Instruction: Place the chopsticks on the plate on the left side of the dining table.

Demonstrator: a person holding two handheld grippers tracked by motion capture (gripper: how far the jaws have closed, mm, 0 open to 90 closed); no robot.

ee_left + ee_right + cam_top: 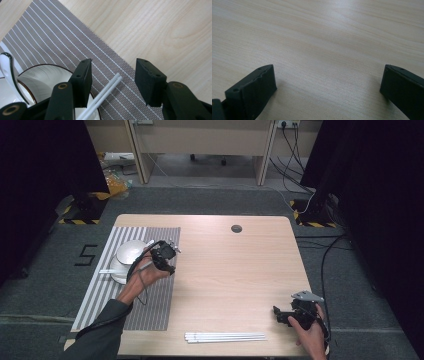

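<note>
My left gripper [167, 257] hovers over a grey striped placemat [150, 310] at the table's left, beside a white bowl [131, 251]. Its jaws stand open in the left gripper view [113, 72]. Two thin white sticks [102, 95] lie between them without touching either pad, one end on the bowl's rim [37, 72] and the tips on the mat [75, 40]. A white spoon [7, 67] rests in the bowl. My right gripper [279, 315] sits low at the table's front right, wide open over bare wood [328, 75].
More white sticks [225, 337] lie in a row near the front edge of the wooden table [235, 270]. A round dark grommet [236, 228] sits near the far edge. Cables and black curtains surround the table.
</note>
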